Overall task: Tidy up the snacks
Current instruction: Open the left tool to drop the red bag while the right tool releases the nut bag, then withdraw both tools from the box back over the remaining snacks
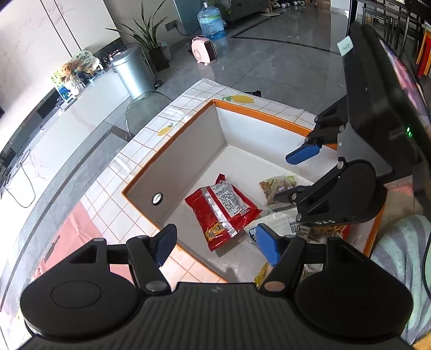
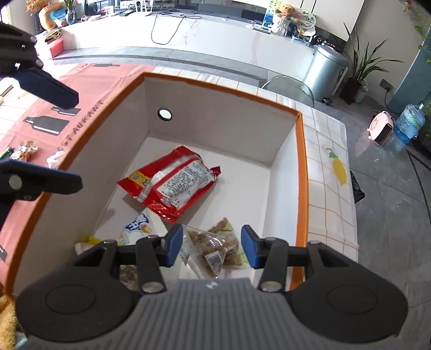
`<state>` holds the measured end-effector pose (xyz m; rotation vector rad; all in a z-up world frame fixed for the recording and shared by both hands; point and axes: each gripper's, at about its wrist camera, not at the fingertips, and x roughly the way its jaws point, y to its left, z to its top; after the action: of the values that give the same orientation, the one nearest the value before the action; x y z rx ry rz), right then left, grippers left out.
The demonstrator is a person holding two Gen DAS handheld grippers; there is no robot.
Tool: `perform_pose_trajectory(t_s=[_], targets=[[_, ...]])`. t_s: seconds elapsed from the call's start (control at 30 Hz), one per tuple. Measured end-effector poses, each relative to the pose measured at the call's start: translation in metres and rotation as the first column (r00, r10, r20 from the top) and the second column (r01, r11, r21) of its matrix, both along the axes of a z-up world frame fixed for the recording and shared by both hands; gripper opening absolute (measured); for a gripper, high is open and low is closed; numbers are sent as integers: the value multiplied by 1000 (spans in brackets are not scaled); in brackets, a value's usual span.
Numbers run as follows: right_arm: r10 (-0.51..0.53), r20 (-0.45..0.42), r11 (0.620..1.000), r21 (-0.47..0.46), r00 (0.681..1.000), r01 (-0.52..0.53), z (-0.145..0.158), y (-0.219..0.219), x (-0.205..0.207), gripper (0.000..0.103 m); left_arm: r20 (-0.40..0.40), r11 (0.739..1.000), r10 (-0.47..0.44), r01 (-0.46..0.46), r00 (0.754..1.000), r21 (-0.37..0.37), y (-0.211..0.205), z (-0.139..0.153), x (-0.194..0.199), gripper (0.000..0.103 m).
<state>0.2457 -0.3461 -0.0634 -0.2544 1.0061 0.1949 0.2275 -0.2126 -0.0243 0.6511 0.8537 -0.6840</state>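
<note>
An orange-rimmed white box (image 1: 172, 140) (image 2: 221, 88) stands on the tiled tablecloth. Inside lie a red snack pack (image 1: 222, 208) (image 2: 172, 180), a clear bag of brown snacks (image 1: 277, 184) (image 2: 215, 250), a white-blue pack (image 2: 137, 228) (image 1: 280, 226) and more packets at the near wall. My left gripper (image 1: 215, 243) is open and empty above the box's near corner. My right gripper (image 2: 208, 246) is open and empty, hovering over the clear bag; it also shows in the left wrist view (image 1: 293, 175). The left gripper shows at the left of the right wrist view (image 2: 67, 140).
Loose wrapped snacks (image 2: 25, 150) lie on the pink cloth (image 2: 89, 80) left of the box. Beyond the table are a glass chair (image 1: 146, 107), a metal bin (image 1: 133, 71), a plant (image 1: 150, 40), a pink heater (image 1: 204, 49) and a water jug (image 1: 211, 23).
</note>
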Motion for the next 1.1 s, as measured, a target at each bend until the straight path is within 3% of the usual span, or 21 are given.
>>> perform_pose_trajectory(t_s=[0.37, 0.53, 0.7, 0.93, 1.1], targets=[[-42, 16, 998, 36, 999, 42, 36, 18, -33, 48, 53, 998, 33, -30, 998, -50, 32, 28, -37, 79], [-73, 56, 994, 89, 996, 68, 55, 34, -60, 52, 67, 988, 100, -91, 993, -121, 61, 43, -55, 79], [-110, 128, 977, 195, 986, 84, 65, 55, -92, 53, 101, 966, 190, -167, 977, -197, 99, 55, -71, 79], [-164, 257, 967, 233, 953, 103, 59, 98, -132, 54, 157, 926, 319, -273, 935, -261, 148, 60, -97, 79], [-173, 338, 959, 273, 925, 80, 57, 130, -157, 55, 123, 869, 431, -374, 894, -324, 189, 51, -114, 79]])
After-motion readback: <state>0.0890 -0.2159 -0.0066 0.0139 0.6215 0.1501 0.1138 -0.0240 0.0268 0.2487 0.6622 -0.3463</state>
